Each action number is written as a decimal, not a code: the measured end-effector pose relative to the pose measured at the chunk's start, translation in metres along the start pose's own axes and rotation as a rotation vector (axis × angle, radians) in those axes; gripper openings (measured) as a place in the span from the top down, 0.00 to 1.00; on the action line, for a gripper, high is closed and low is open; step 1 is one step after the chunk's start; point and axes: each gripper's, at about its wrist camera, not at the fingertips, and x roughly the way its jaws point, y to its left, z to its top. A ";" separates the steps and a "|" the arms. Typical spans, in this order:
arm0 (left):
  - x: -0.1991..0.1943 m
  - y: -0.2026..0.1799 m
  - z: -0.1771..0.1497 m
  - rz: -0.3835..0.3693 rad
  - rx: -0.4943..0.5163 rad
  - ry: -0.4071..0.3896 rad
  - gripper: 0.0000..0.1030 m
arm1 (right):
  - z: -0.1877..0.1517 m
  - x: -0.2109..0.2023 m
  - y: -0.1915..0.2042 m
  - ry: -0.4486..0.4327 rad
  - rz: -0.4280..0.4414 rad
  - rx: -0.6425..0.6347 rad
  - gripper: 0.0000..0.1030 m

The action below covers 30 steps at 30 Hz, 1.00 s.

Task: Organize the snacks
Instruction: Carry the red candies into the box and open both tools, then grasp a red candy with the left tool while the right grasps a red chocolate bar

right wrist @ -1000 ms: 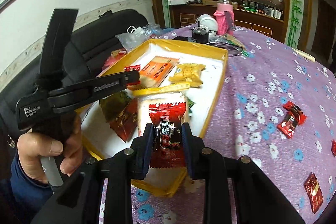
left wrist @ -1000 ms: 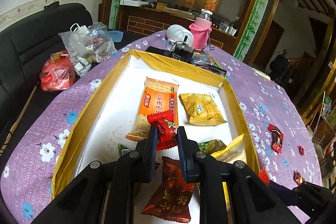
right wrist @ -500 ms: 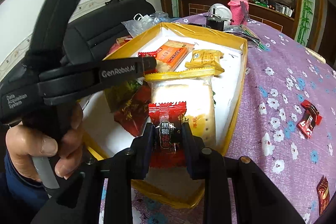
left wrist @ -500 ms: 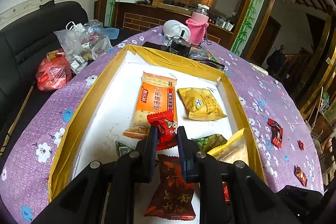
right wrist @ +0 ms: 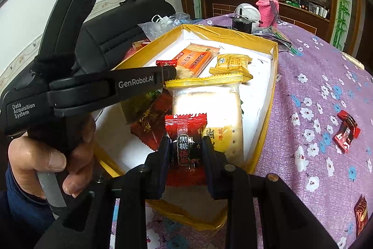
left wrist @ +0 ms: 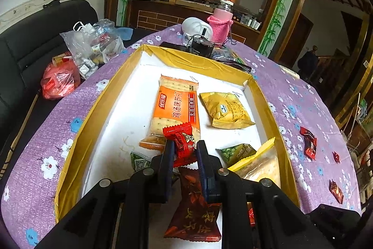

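Two grippers each pinch a sweet above the yellow-rimmed box [left wrist: 98, 106] on the purple flowered counter [left wrist: 300, 109]. From the left wrist view, the left gripper [left wrist: 184, 151] has its jaws pressed on a small red candy [left wrist: 180, 141], held over the orange cracker packet [left wrist: 176, 106], with a yellow biscuit packet [left wrist: 225, 110] beside that and a dark red packet [left wrist: 194, 207] below. From the right wrist view, the right gripper [right wrist: 186, 148] has its jaws clamped on a red-and-black candy [right wrist: 186, 134] above the box's near corner, over a clear cracker pack [right wrist: 209, 106]; a hand [right wrist: 44, 155] grips the other gripper's handle at left, and a loose red candy [right wrist: 346, 131] lies out on the cloth.
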 end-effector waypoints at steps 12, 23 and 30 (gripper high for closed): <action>-0.012 0.001 0.005 -0.007 -0.033 -0.010 0.53 | -0.002 -0.025 0.005 -0.080 -0.032 -0.036 0.61; -0.023 -0.023 0.008 -0.012 0.004 -0.032 0.42 | 0.000 -0.066 -0.043 -0.161 -0.026 0.103 0.56; -0.033 -0.053 0.009 -0.032 0.066 -0.038 0.41 | -0.014 -0.102 -0.097 -0.213 -0.053 0.203 0.50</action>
